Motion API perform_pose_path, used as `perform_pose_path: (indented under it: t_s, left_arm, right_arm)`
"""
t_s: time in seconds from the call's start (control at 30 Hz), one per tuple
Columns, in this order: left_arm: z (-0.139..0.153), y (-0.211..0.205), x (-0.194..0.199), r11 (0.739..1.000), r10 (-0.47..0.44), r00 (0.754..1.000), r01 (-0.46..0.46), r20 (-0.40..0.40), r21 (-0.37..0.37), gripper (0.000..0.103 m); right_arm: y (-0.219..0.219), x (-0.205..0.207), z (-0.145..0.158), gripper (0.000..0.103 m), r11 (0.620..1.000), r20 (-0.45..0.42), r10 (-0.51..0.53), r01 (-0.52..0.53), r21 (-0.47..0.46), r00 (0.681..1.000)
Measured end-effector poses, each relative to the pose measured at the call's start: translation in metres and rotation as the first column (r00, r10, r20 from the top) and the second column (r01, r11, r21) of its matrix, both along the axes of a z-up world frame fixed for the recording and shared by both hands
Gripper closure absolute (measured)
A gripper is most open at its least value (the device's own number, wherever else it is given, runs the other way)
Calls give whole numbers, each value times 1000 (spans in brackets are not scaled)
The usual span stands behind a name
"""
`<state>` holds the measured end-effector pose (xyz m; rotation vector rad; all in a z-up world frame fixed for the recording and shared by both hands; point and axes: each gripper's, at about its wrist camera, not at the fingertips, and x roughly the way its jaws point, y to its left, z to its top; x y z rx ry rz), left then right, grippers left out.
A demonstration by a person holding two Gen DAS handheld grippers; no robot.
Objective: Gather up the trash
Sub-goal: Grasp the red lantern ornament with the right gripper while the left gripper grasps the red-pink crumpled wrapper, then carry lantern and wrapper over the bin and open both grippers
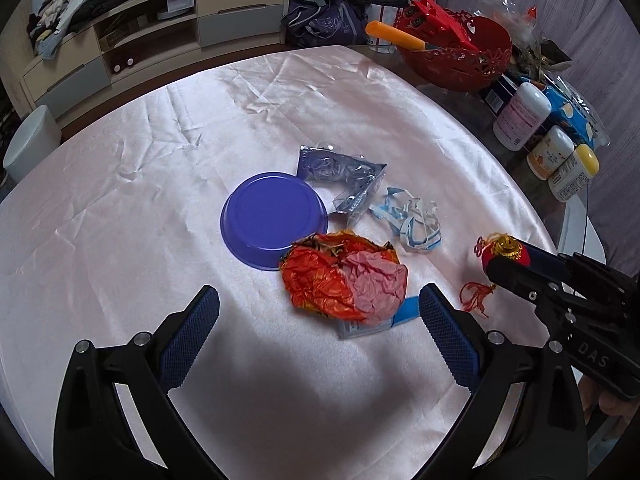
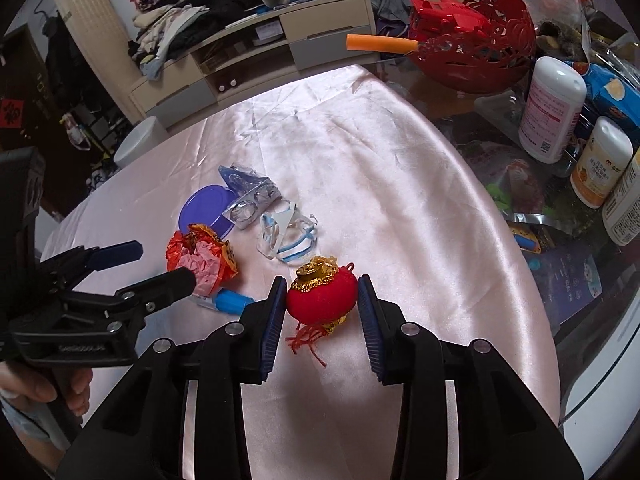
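A small red lantern ornament (image 2: 322,294) with a gold cap and red tassel sits between the pads of my right gripper (image 2: 322,312), which is shut on it; it also shows in the left wrist view (image 1: 504,254). My left gripper (image 1: 320,308) is open just before a crumpled orange and pink wrapper (image 1: 344,280), which also shows in the right wrist view (image 2: 202,258). A blue packet (image 1: 404,310) lies under the wrapper. Beyond lie a silver foil pouch (image 1: 344,176), a torn blue and white mask (image 1: 412,220) and a blue bowl (image 1: 272,220) turned upside down.
The pink satin tablecloth (image 1: 160,200) covers the table. A red basket (image 1: 460,48) with an orange-handled tool stands at the far right edge. Several white bottles (image 2: 552,108) and packets crowd the right side. A cabinet (image 1: 160,28) with clothes stands behind.
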<state>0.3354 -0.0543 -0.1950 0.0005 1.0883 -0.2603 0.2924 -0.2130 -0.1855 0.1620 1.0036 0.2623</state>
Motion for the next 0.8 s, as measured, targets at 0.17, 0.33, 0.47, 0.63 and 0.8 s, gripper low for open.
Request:
perform_pose_path:
  t_s: [0.17, 0.33, 0.47, 0.63, 0.8]
  left_arm:
    - [-12, -12, 11, 1000, -11, 1000, 11, -8, 17, 12]
    - [-14, -12, 9, 1000, -19, 1000, 19, -12, 12, 36]
    - [0, -2, -2, 1000, -3, 1000, 3, 22, 5, 37]
    - [35, 11, -30, 1000, 10, 996, -10, 85, -2, 37]
    - [63, 19, -68, 1000, 10, 992, -8, 125, -16, 37]
  right_arm:
    - [-3, -1, -4, 66, 1000, -10, -6, 6, -4, 1000]
    - [-2, -4, -6, 66, 1000, -16, -6, 6, -5, 1000]
    - [2, -12, 0, 66, 1000, -9, -5, 5, -13, 1000]
    - [6, -31, 20, 66, 1000, 22, -10, 11, -26, 1000]
    - [11, -61, 42, 66, 999, 58, -11, 13, -38, 998]
